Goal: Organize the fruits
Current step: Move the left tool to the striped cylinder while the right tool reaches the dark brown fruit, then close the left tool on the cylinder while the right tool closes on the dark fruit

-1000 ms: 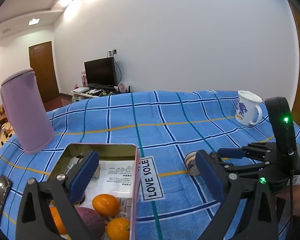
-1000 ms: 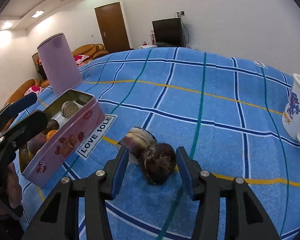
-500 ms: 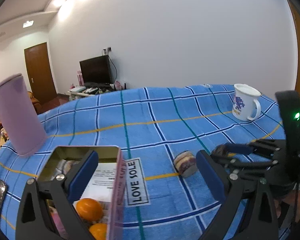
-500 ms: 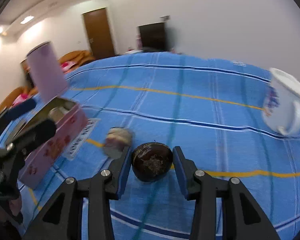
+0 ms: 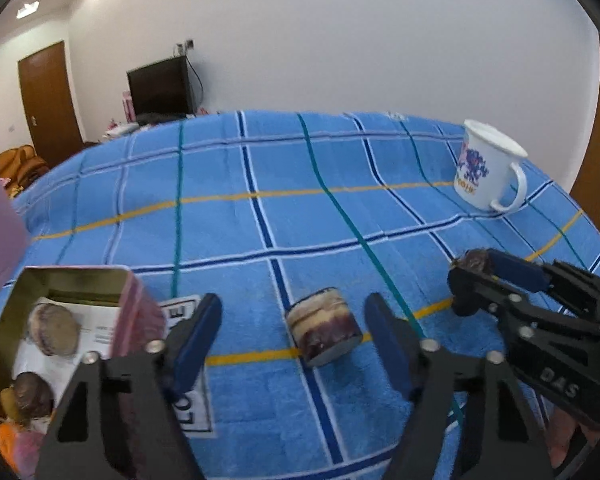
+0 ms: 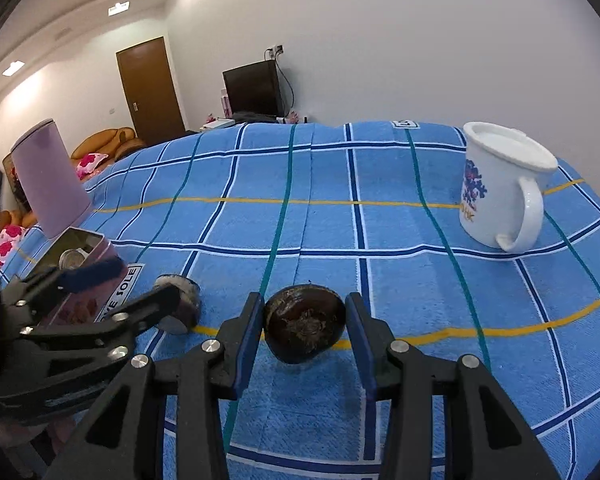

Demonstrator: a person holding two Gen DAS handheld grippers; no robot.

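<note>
Two grips underway: right gripper (image 6: 305,330) clamping dark round fruit (image 6: 305,327) across widest part; left gripper (image 5: 293,342) closing around cut fruit half (image 5: 324,330), pads not touching; likely soft, bruising easily.

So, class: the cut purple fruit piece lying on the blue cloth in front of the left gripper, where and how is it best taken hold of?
Grip the cut fruit piece across its curved rind, one pad on each side. It lies on its side, cut face toward the camera, so the rounded flanks face the closing left gripper. Come from the near side, angled down, as the gripper is; its pads do not yet touch the piece.
</note>
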